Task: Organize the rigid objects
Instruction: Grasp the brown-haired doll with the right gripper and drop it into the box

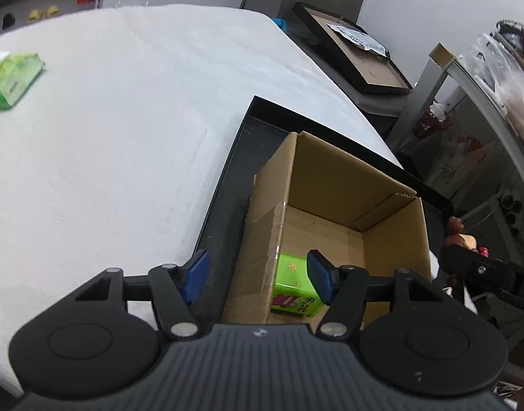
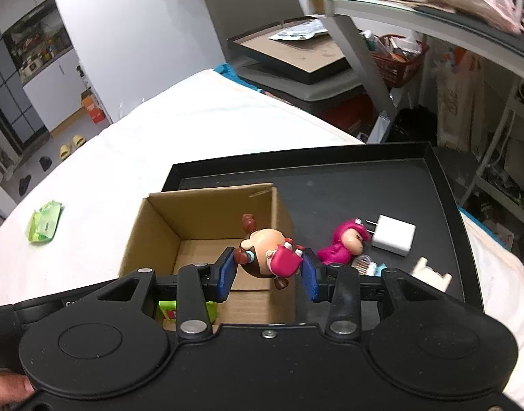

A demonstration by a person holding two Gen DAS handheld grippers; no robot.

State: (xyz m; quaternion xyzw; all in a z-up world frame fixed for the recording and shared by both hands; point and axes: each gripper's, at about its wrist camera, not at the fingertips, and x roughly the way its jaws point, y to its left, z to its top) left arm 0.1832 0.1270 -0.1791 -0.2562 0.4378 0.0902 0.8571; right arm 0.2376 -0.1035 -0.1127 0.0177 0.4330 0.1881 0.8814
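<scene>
**A:** Start at the left. What's out there?

**B:** A green packet [image 2: 44, 221] lying alone on the white tablecloth [image 1: 108, 137], well apart from everything else. Next comes the black tray [image 2: 330, 171], and in its left part stands an open cardboard box [image 2: 207, 205].

**A:** Anything in the box?

**B:** One thing I can see: a small green carton [image 1: 294, 286] with cartoon print, on the floor against the near wall.

**A:** And the left gripper [image 1: 258, 277]?

**B:** Partly open, nothing held. Its blue pads straddle the box's left wall, one outside over the tray, one inside just beside the green carton. I can't tell whether that pad touches it.

**A:** The right one?

**B:** The right gripper [image 2: 268, 270] is clamped on a round toy figure [image 2: 267, 257] with brown limbs and a pink part, held above the box's near right corner.

**A:** Further right?

**B:** On the tray floor, outside the box: a pink hooded figure [image 2: 342, 245], a white plug adapter [image 2: 394, 234] touching it, a small clear-and-blue item [image 2: 368, 263], and a cream-coloured piece [image 2: 429, 272] nearest the right rim.
</scene>
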